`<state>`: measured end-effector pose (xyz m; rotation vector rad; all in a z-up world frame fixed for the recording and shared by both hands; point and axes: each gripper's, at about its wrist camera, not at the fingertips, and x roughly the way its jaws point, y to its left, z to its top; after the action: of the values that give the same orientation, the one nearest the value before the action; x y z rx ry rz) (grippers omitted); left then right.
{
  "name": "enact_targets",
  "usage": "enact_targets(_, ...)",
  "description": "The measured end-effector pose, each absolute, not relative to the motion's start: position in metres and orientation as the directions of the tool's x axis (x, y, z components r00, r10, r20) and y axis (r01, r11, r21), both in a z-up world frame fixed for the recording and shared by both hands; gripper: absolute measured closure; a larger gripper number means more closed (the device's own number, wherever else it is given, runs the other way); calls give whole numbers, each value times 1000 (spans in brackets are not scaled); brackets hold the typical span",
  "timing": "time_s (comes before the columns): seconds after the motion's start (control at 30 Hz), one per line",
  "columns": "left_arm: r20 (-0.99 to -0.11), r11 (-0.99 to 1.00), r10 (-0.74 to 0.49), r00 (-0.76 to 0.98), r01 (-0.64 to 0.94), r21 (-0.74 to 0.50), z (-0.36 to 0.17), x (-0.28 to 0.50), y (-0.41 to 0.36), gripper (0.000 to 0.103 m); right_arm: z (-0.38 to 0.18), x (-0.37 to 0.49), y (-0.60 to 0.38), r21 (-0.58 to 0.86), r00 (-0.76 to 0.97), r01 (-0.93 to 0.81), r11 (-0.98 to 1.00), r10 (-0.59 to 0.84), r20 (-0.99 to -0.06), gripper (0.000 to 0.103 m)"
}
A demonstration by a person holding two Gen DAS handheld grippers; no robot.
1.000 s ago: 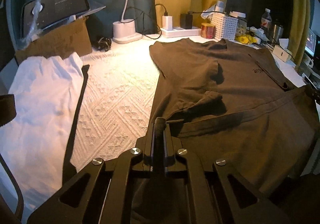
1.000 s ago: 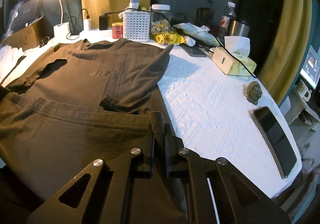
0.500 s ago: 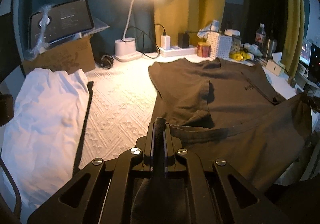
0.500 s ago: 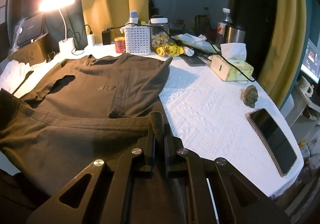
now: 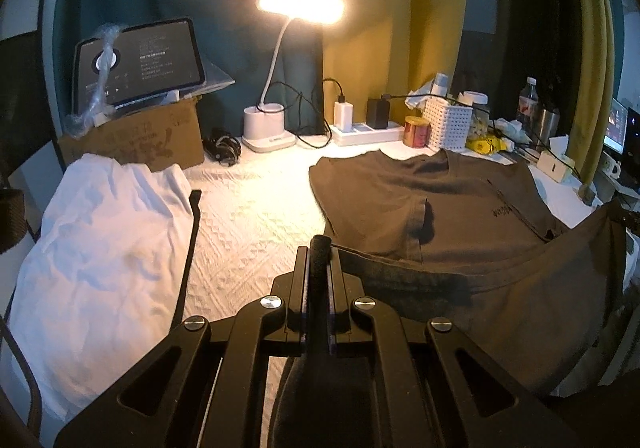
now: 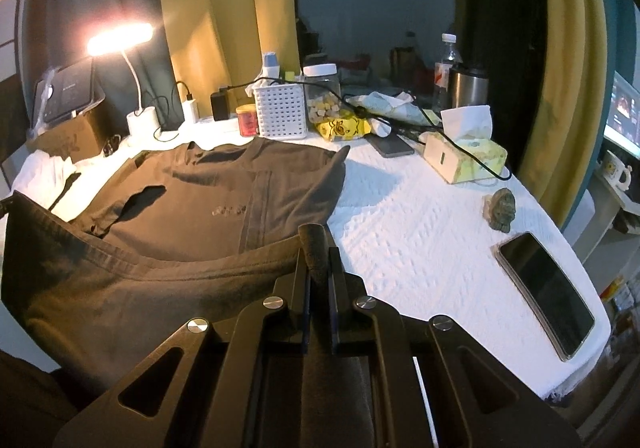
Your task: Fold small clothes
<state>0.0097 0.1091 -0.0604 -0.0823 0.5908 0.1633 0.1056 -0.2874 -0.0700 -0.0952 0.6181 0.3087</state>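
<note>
Mid bottom-to-top fold: left gripper [image 5: 319,248] and right gripper [image 6: 316,238] each pinch a hem corner of the brown t-shirt [image 5: 472,204], hem raised off the white-covered table [image 6: 420,240], sleeves already folded in; next, likely carry hem forward to the collar.

Dim room; desk lamp [image 5: 301,4] glares warmly; fisheye edges dark, bent.

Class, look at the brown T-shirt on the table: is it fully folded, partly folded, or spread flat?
Partly folded. The brown T-shirt has both sleeves turned in, and its hem is lifted off the table, pinched by the left gripper and right gripper.
</note>
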Motion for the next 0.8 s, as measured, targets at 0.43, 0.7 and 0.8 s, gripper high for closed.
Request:
enact_targets(0.43,-504,982,151,850,-189,-26,-37,31,123,98,-46,126,-289,8,805,-283,959,242,-541,95)
enact_targets(0.7,-487,980,160,859,-196,-23,-30,49,131,98,-38,145,-284,6,815,-284,959,245,-525,95)
enact_targets(0.8,-483,980,162,860,-197,-22,-29,56,134,98,-34,154,-281,1,819,-286,958,245,-518,95)
